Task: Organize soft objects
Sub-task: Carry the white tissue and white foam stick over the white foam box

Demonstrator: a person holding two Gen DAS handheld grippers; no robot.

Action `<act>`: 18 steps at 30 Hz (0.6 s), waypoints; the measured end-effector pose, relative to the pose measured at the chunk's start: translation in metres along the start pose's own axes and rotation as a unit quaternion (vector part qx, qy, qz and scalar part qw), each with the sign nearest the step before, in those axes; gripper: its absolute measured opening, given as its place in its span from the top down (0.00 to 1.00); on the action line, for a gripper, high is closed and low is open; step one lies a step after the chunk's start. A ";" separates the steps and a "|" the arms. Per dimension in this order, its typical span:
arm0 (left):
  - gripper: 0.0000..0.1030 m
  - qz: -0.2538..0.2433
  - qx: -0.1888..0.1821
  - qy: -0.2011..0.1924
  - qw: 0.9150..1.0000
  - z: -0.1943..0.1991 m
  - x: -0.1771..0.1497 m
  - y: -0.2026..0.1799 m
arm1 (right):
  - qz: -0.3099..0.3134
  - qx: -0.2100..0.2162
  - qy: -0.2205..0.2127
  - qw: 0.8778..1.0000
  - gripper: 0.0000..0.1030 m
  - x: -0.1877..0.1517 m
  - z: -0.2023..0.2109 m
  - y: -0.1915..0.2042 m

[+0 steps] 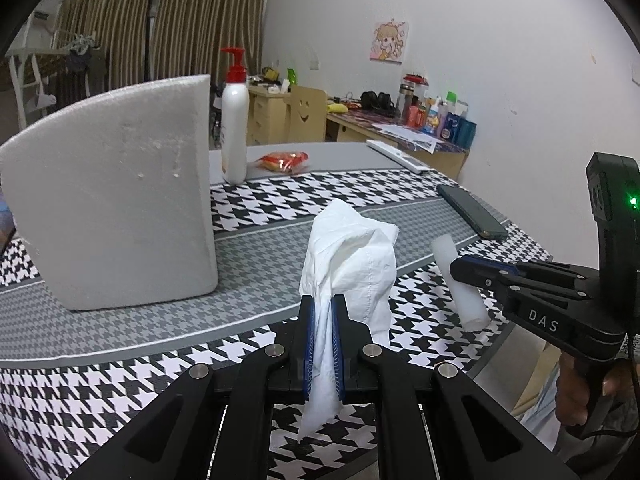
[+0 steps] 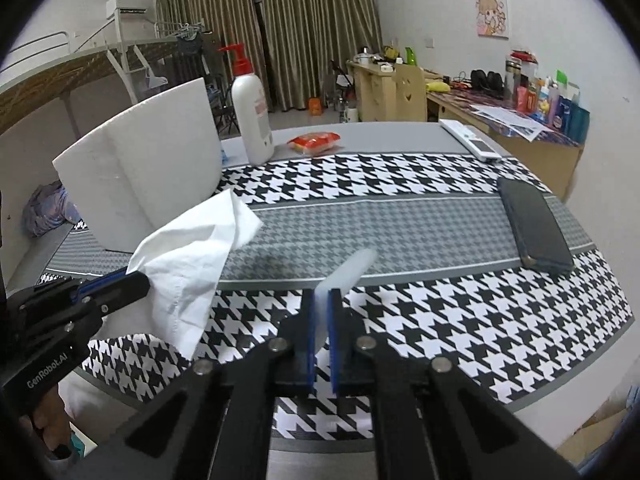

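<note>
- Foam block point(image 1: 116, 196): white, upright, at the left of the table point(image 1: 120, 336), which is covered in black-and-white houndstooth cloth with a grey band.
- Pump bottle point(image 1: 234, 128): white with a red pump, standing just right of the block, towards the far edge.
- Snack packet point(image 1: 286, 161): red and yellow, lying flat near the bottle.
- Left gripper point(image 1: 323, 304): jaws closed tight on a crumpled white tissue point(image 1: 352, 264); the tissue stands up above the blue pads, a tail hangs below them, and it is held clear of the cloth.
- Right gripper point(image 2: 323, 300): jaws closed on a pale translucent foam stick point(image 2: 352, 266), pinched about mid-length, its far end angled up and to the right above the table.
- Remote control point(image 2: 470, 140): white, near the far right edge.
- Dark phone point(image 2: 534, 224): lying flat at the right of the table, well apart from both grippers.
- Hand point(image 1: 580, 392): gripping the handle of the right gripper at the lower right of the left wrist view.
</note>
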State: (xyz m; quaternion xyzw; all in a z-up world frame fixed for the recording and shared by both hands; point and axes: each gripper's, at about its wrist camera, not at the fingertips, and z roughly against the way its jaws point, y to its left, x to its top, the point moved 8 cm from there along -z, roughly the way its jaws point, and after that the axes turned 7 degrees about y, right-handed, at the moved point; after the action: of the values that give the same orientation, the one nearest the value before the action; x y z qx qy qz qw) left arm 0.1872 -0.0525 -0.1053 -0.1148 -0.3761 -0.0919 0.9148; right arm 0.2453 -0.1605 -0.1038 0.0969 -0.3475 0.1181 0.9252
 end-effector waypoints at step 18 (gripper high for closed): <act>0.92 0.002 0.028 -0.026 0.999 0.022 0.014 0.011 | 0.031 0.017 -0.033 0.999 0.92 0.021 0.013 0.021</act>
State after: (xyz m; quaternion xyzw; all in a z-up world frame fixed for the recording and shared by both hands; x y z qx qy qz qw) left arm 0.1849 -0.0368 -0.0821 -0.0922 -0.4020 -0.0759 0.9078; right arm 0.2470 -0.1402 -0.0781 0.1053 -0.3784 0.1494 0.9074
